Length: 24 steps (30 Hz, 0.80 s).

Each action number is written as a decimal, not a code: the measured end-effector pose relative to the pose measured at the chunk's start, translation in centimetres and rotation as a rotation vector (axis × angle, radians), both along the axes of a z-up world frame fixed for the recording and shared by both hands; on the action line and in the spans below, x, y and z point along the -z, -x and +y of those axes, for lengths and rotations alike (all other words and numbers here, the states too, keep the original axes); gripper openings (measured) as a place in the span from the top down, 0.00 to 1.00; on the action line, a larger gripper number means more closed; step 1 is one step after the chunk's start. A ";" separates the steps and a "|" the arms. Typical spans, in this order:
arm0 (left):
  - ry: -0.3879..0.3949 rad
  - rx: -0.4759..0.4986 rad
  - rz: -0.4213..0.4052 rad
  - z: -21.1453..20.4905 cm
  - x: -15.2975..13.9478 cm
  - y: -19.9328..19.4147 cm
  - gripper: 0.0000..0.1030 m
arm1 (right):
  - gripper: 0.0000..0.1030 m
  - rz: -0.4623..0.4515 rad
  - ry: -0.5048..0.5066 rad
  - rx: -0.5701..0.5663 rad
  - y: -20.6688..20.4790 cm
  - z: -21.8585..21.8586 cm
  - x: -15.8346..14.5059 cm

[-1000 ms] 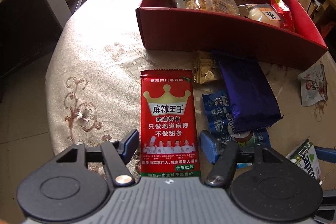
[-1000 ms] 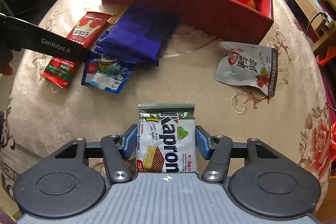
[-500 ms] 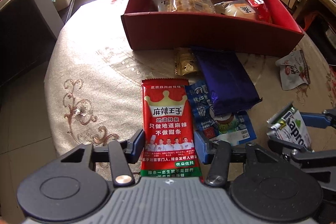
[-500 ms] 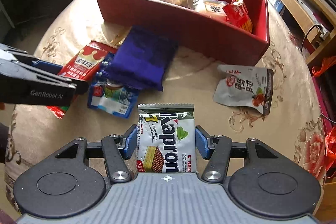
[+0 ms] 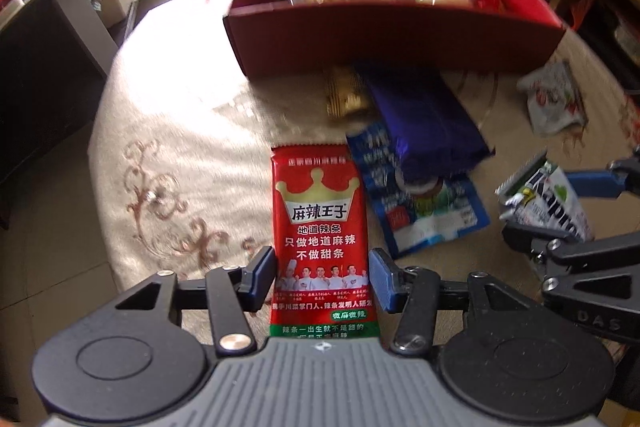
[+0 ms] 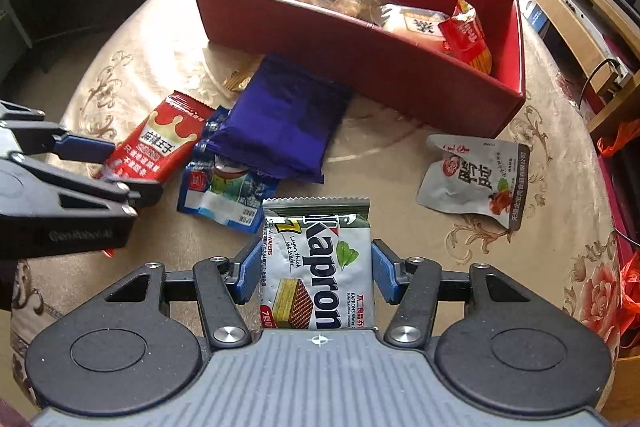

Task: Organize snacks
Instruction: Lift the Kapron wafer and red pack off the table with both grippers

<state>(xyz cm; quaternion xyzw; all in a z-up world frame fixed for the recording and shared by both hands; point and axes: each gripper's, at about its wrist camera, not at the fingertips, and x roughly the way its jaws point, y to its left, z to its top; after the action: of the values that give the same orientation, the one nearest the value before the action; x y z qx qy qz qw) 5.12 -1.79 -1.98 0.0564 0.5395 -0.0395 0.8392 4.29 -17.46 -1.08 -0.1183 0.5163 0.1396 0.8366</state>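
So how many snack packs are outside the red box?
6: red crown pack leftmost, blue pack beside it, purple pack atop that, gold pack by the box, Kapron wafers nearest, grey pouch rightmost. Others may be hidden.

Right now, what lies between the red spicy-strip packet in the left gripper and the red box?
Right wrist view: the purple packet, overlapping a blue packet, and a small gold packet beside the red box. Both lie right of the red spicy-strip packet; directly ahead is bare tablecloth.

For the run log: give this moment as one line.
left gripper: shut on red spicy-strip packet | right gripper: shut on Kapron wafer pack | red box: partly filled
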 end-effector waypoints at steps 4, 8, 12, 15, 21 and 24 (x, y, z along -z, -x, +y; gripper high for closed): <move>-0.040 0.015 -0.010 -0.5 0.5 -0.2 0.46 | 0.38 0.009 0.004 -0.004 0.0 0.2 0.3; -0.037 0.023 -0.013 -0.6 0.5 0.0 0.51 | 0.38 0.008 0.005 -0.005 -0.1 0.2 0.3; -0.051 0.043 -0.023 -1.0 0.1 0.7 0.58 | 0.38 -0.006 0.002 -0.008 -0.1 0.3 0.0; -0.033 0.048 -0.027 -1.1 -0.5 1.0 0.76 | 0.38 -0.027 -0.002 -0.007 0.2 0.3 -0.4; -0.008 0.027 -0.021 -0.4 -0.9 1.3 0.75 | 0.38 -0.045 -0.005 -0.006 0.3 0.4 -0.8; 0.098 -0.051 0.033 1.6 -0.5 0.3 0.57 | 0.38 -0.043 -0.005 -0.006 0.3 0.4 -0.8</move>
<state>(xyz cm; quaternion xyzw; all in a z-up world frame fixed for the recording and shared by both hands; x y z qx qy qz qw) 4.83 -0.19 -1.52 0.0007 0.5518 -0.0454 0.8327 3.98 -17.11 -0.28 -0.1208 0.4974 0.1410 0.8474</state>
